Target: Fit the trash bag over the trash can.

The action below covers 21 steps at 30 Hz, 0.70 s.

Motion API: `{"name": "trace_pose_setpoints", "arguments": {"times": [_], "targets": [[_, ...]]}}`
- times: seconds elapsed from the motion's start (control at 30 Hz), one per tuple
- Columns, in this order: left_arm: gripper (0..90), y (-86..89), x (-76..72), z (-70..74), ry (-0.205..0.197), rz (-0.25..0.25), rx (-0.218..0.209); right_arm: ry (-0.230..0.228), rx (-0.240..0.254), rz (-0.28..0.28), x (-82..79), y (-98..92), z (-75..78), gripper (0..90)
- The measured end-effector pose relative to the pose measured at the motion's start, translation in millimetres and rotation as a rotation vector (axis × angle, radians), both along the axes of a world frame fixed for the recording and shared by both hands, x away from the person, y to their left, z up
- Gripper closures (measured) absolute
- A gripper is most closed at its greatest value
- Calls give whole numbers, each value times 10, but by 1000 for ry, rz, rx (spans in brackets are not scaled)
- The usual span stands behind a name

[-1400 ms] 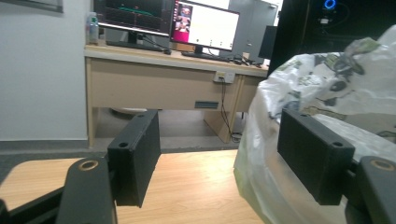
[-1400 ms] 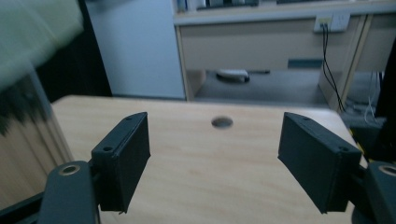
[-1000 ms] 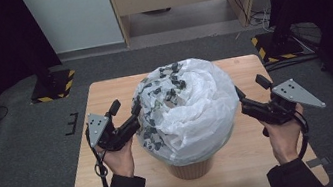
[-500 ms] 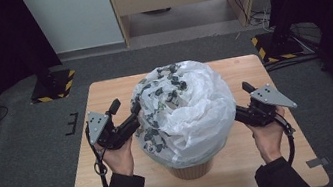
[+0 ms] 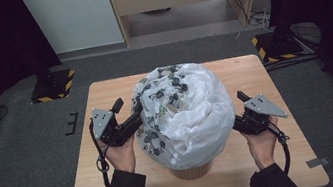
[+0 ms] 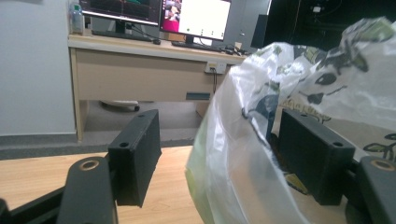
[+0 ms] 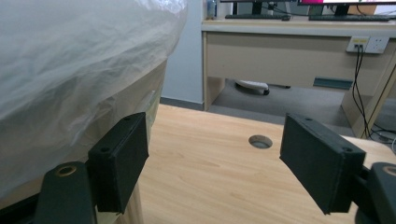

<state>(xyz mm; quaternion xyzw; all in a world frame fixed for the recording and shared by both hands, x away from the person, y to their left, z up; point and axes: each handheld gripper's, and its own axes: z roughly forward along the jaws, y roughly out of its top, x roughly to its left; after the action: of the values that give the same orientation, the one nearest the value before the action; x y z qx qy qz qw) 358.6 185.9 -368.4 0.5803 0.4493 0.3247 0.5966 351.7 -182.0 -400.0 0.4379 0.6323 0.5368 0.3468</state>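
High view — plastic bag [image 5: 186,115] draped over tan bin [image 5: 191,171]; left hand-held gripper [image 5: 134,120] spread around bag film, right hand-held gripper [image 5: 236,122] spread

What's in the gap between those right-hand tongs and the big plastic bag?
Nothing: in the right gripper view, bare light wooden tabletop shows between the open right tongs, and the translucent white plastic bag hangs just beside their left jaw.

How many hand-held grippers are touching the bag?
2. The left hand-held gripper has the bag between its open jaws at the bag's left; the right hand-held gripper is at its right edge.
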Motion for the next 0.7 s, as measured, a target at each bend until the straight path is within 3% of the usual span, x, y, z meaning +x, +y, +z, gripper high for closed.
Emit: {"name": "trace_pose_setpoints", "arguments": {"times": [0.2, 0.3, 0.53, 0.7], "targets": [[296, -2, 7, -10, 4, -24, -6, 33, -5, -8, 23, 4, -123, 220], [296, 49, -38, 42, -18, -31, -25, 37, 12, -17, 41, -32, -119, 217], [296, 240, -168, 203, -71, -30, -44, -3, 69, -62, 9, -263, 38, 210], [300, 290, -188, 174, -64, -39, -27, -52, 105, -69, -43, -381, 168, 204]]}}
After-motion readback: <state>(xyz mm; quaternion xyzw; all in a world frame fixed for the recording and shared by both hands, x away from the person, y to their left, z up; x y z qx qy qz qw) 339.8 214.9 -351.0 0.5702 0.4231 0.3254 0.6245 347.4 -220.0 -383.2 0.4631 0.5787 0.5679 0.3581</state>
